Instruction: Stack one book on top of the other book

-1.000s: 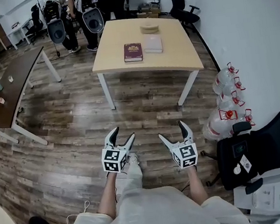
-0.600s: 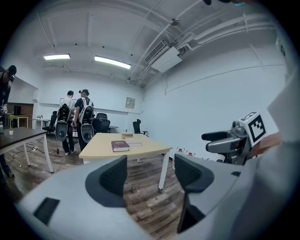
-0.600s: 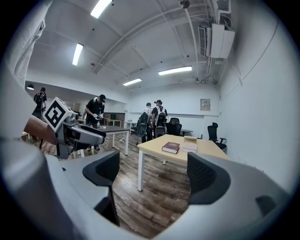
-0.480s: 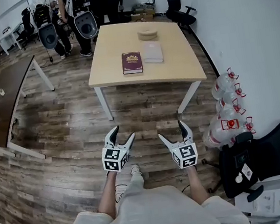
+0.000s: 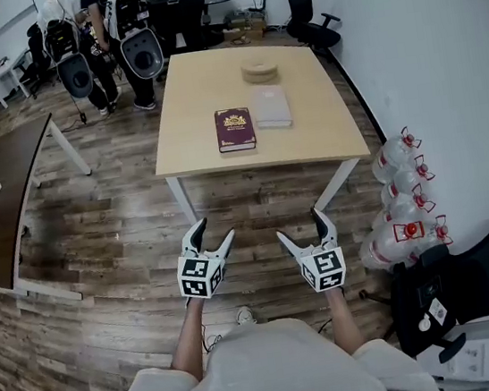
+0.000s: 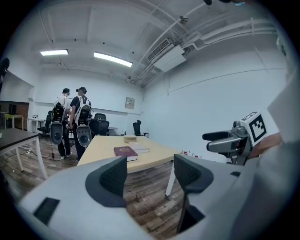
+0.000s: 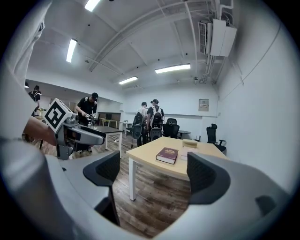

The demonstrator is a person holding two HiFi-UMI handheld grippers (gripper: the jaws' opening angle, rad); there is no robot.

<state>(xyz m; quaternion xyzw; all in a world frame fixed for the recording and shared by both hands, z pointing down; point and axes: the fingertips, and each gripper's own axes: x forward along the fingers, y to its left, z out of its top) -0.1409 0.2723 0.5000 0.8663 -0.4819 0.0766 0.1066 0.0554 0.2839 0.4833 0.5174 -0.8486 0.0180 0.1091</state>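
Maroon book [image 5: 235, 129] and pale book [image 5: 271, 106] lie side by side on the table [image 5: 202, 87], well ahead of my left gripper [image 5: 214, 230] and right gripper [image 5: 301, 225], both wide apart and empty, the left's jaws just narrowing slightly.

1. Maroon book [image 5: 235, 129]: hardcover with a gold emblem on the cover. Closed, lying flat, cover up, on the worktop [image 5: 202, 87]. It sits toward the near edge, about mid-width.
2. Pale book [image 5: 271, 106]: plain whitish cover, closed, lying flat. It is just right of the maroon book and set a little farther back. Can't tell whether their edges touch.
3. Not stacked: the books lie side by side with long edges roughly parallel. Nothing rests on either one.
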